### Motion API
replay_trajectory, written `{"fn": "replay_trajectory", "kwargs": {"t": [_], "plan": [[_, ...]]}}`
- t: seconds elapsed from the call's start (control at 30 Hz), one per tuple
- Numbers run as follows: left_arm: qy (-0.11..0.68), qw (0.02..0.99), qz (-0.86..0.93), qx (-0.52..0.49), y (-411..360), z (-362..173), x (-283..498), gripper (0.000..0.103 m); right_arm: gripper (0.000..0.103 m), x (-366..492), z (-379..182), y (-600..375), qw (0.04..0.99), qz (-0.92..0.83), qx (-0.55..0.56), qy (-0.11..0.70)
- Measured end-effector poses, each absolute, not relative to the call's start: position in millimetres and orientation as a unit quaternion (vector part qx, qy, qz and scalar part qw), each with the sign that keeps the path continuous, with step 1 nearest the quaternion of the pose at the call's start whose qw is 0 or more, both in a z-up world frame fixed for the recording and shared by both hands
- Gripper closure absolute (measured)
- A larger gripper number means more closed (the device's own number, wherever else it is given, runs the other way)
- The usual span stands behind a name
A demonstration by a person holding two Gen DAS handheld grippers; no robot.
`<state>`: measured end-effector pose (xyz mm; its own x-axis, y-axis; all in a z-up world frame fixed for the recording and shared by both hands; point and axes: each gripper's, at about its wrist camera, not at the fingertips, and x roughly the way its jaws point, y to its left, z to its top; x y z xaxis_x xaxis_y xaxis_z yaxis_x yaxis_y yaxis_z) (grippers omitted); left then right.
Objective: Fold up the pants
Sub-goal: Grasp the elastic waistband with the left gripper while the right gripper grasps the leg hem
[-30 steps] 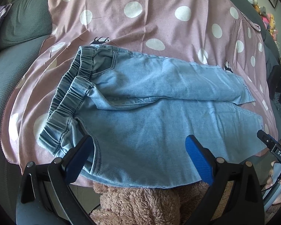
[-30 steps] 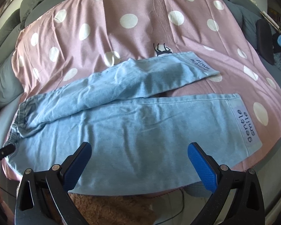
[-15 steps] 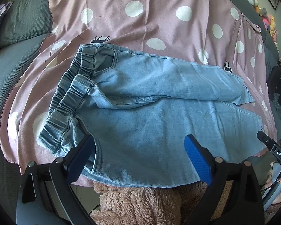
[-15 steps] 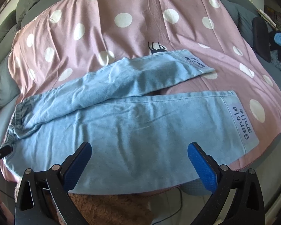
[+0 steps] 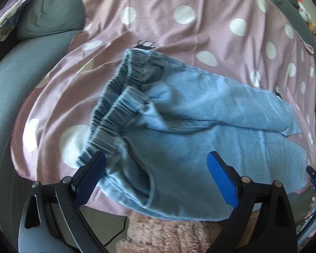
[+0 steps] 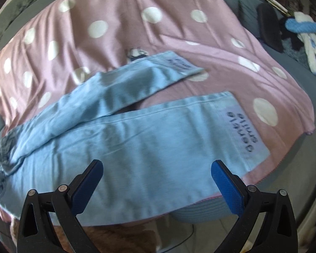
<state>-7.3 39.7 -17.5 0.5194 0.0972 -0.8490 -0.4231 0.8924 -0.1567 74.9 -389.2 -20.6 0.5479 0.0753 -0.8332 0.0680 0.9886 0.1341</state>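
The pants (image 5: 200, 130), light blue denim, lie flat and unfolded on a pink polka-dot sheet (image 5: 179, 21) spread over a grey sofa (image 5: 14, 97). The elastic waistband (image 5: 115, 113) sits at the left end; the two legs run to the right and part toward the hems. In the right wrist view the near leg's hem carries a pale label (image 6: 242, 132) printed "gentle smile"; the far leg's hem (image 6: 179, 65) shows a similar label, blurred.

The left gripper (image 5: 155, 168) is spread wide, holding nothing, with its blue pads (image 5: 221, 181) above the near edge of the pants beside the waistband. The right gripper (image 6: 157, 175) is likewise spread wide and empty, above the near leg. Whether either touches the cloth cannot be told.

A brown fuzzy fabric (image 5: 168, 232) shows below the sofa's front edge.
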Motion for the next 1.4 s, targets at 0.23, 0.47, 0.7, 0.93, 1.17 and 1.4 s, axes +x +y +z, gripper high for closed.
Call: {"fn": "replay_trajectory", "kwargs": {"t": [0.23,0.47,0.7,0.93,1.17,1.4], "plan": [[0.47,0.847,0.175,-0.178,53.6,-23.3,-8.8,0.008,0.001,80.2,-31.6,-429.4,0.868,-0.057,0.099,0.484],[0.466,0.841,0.205,-0.184,73.7,-24.8,-15.6,0.008,0.001,84.9,-37.4,-446.6,0.863,-0.078,0.106,0.487],[0.496,0.813,0.196,-0.236,97.4,-55.1,-17.5,0.019,0.008,92.8,-46.3,-469.5,0.854,-0.093,0.132,0.494],[0.497,0.808,0.156,-0.275,96.4,-65.5,-12.1,0.053,0.012,90.3,-55.2,-494.5,0.846,-0.125,0.143,0.498],[0.492,0.809,0.161,-0.279,98.4,-66.8,-7.9,0.057,0.031,89.3,-72.3,-524.5,0.833,-0.136,0.188,0.502],[0.484,0.818,0.152,-0.273,98.1,-61.4,13.1,0.076,0.093,105.0,-69.5,-530.8,0.835,-0.141,0.21,0.488]]}}
